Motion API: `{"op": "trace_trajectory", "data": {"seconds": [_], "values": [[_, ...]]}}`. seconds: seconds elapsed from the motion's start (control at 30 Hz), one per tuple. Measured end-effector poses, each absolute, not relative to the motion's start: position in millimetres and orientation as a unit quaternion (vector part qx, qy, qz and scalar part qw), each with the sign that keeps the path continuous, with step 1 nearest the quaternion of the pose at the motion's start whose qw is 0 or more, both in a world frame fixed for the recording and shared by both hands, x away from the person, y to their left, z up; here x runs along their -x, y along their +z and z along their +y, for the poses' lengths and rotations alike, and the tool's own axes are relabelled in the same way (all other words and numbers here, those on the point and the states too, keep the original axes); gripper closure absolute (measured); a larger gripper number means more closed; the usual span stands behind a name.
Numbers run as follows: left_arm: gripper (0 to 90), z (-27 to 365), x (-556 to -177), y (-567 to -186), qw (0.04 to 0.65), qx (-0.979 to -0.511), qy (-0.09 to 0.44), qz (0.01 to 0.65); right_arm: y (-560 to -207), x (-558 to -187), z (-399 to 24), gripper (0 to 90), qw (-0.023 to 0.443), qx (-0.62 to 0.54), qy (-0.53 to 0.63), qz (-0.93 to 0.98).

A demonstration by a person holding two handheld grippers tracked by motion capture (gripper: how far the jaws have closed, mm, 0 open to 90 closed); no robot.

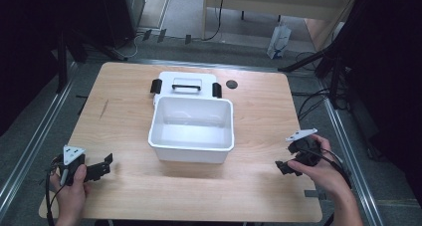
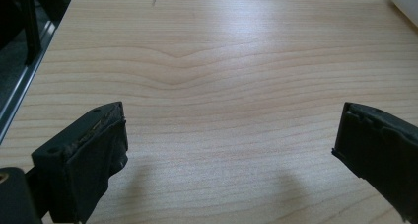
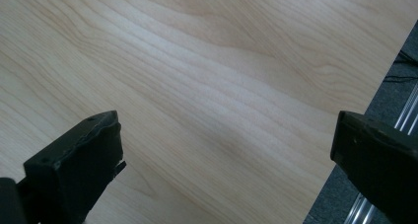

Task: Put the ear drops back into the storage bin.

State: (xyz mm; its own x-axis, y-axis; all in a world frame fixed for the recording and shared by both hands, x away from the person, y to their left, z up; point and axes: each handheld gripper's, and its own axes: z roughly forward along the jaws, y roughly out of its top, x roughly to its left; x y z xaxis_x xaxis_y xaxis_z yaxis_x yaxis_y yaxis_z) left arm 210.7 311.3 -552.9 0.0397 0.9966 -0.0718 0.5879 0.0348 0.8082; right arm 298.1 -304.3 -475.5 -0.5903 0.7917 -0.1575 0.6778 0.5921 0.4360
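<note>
A white plastic box (image 1: 191, 151) stands open and empty in the middle of the wooden table (image 1: 129, 191). Its white lid (image 1: 185, 81), with a black handle and two black latches, lies flat just behind it. My left gripper (image 1: 102, 167) is held over the table's front left corner, jaws wide apart with nothing between them (image 2: 231, 150). My right gripper (image 1: 287, 165) hovers near the front right edge, also open and empty (image 3: 226, 155). A corner of the box (image 2: 406, 2) shows at the top right of the left gripper view.
A small black round disc (image 1: 231, 84) lies on the table behind and right of the lid. A metal rail (image 1: 30, 146) runs along the floor left of the table, another rail (image 1: 348, 151) on the right. Cables lie on the floor at the right.
</note>
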Motion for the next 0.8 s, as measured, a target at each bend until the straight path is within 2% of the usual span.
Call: {"op": "trace_trajectory", "data": {"seconds": [0.5,0.8], "values": [[0.5,310,-210,-553,0.349,-0.626,0.300,0.630,-521,-263,-333,0.0,0.236,-0.468,0.254,0.813],[0.5,310,-209,-553,0.350,-0.622,0.304,0.631,-545,-243,-339,0.0,0.266,-0.503,0.360,0.739]]}}
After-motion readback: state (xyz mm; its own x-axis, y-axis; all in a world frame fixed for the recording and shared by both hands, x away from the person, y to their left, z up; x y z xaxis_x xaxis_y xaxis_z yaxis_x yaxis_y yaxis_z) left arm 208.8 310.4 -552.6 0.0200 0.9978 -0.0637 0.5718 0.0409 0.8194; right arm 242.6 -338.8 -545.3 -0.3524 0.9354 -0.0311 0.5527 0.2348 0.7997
